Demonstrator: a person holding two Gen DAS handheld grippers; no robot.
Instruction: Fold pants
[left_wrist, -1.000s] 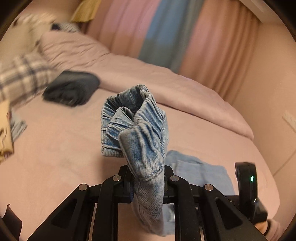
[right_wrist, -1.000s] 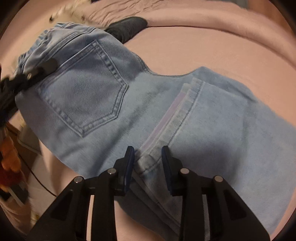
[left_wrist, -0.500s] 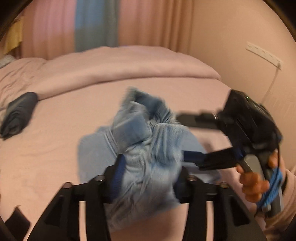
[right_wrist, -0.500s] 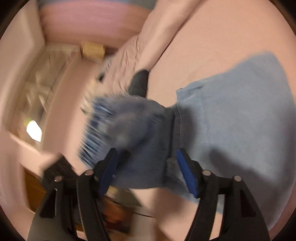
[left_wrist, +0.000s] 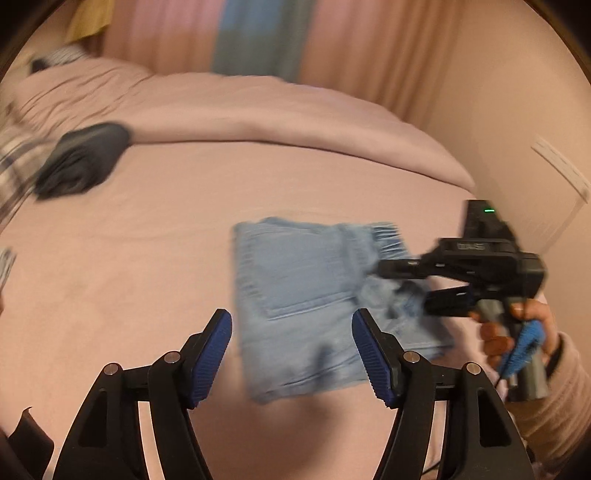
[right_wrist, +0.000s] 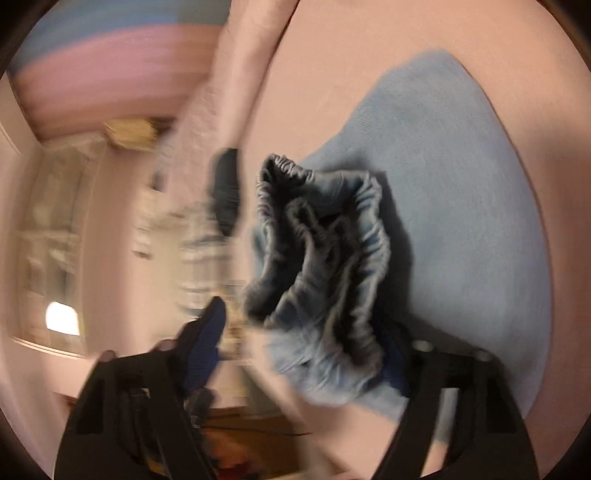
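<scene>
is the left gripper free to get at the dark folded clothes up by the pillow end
Probably yes. The left gripper is open and holds nothing, and only bare pink bedsheet lies between it and the dark folded garment. The jeans sit off to its right, out of that path.

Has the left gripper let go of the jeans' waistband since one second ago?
Yes. The left gripper now stands open and empty above the pink bed; the jeans lie folded on the sheet, their waistband at the right gripper.

Warm, dim pinkish light fills both views. Motion blur smears the right wrist view's left side. Fisheye edges curve and darken.
</scene>
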